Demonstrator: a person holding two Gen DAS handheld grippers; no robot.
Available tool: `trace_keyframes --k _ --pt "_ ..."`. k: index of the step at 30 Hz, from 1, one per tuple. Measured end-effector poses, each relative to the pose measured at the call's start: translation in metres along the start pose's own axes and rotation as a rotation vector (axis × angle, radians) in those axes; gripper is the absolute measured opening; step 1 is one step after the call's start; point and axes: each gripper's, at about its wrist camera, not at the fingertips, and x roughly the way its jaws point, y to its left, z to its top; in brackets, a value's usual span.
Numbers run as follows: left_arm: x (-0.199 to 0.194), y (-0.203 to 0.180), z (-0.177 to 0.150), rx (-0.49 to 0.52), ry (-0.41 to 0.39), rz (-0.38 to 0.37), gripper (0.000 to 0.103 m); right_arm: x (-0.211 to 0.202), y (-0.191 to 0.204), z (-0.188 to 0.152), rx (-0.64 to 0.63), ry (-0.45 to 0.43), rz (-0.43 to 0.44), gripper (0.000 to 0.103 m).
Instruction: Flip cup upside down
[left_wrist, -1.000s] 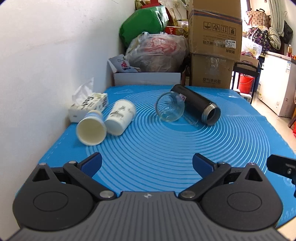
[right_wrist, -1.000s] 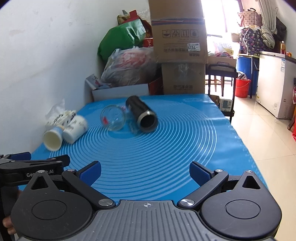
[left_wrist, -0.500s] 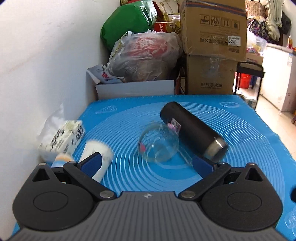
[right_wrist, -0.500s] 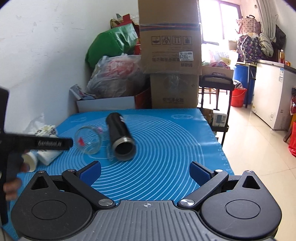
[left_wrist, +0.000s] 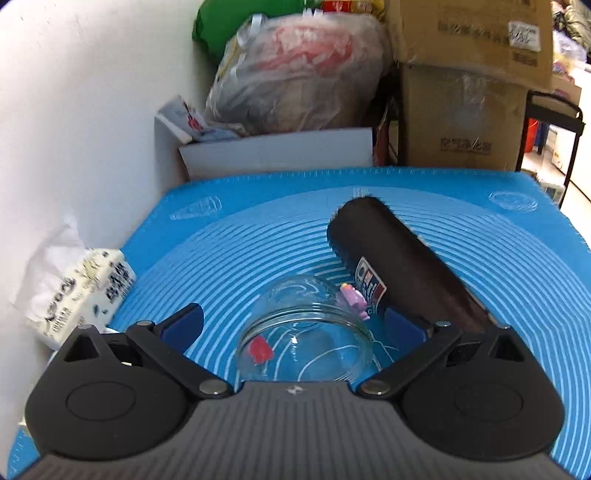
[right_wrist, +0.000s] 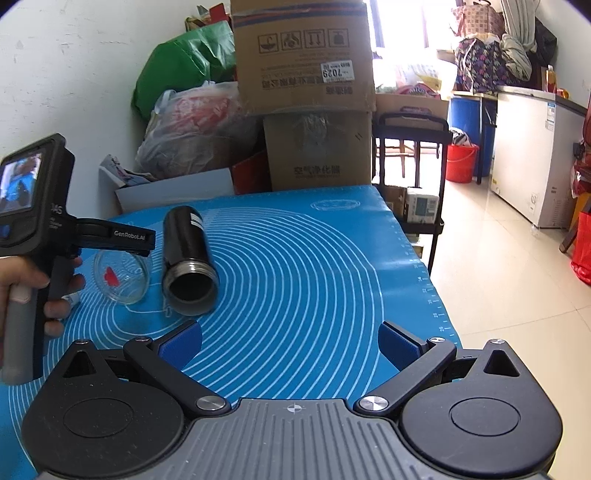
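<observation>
A clear glass cup (left_wrist: 303, 332) lies on its side on the blue mat (left_wrist: 258, 236), mouth toward me, with a red mark and a pink figure on it. My left gripper (left_wrist: 293, 326) is open and its blue fingers stand on either side of the cup's mouth. In the right wrist view the cup (right_wrist: 122, 277) lies under the left gripper's body (right_wrist: 48, 229). A black flask (left_wrist: 402, 266) lies on its side just right of the cup, and it also shows in the right wrist view (right_wrist: 188, 262). My right gripper (right_wrist: 290, 341) is open and empty over the mat's near part.
A tissue pack (left_wrist: 81, 295) lies by the white wall on the left. A white box (left_wrist: 277, 151), a plastic bag (left_wrist: 295, 77) and cardboard boxes (left_wrist: 465, 103) stand behind the mat's far edge. The mat's right edge (right_wrist: 424, 280) drops to the floor.
My left gripper has moved forward and down until its open fingers flank the glass cup. The paper cups have left its view. The right gripper has shifted a little forward.
</observation>
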Motion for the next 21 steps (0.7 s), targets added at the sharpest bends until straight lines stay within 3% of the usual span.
trace_keyframes --k 6,8,9,21 --pt "0.023 0.003 -0.002 -0.039 0.071 0.002 0.101 0.003 -0.001 -0.003 0.002 0.006 0.003 0.103" --pt "0.025 0.006 -0.002 -0.047 0.076 -0.024 0.093 0.004 -0.001 -0.003 -0.001 0.007 0.003 0.103" --pt "0.026 0.006 -0.001 -0.049 0.082 -0.05 0.084 0.004 -0.001 -0.003 -0.002 0.007 0.004 0.103" --pt "0.017 0.013 -0.007 -0.052 0.07 -0.067 0.083 0.003 0.001 -0.003 -0.007 -0.001 -0.003 0.103"
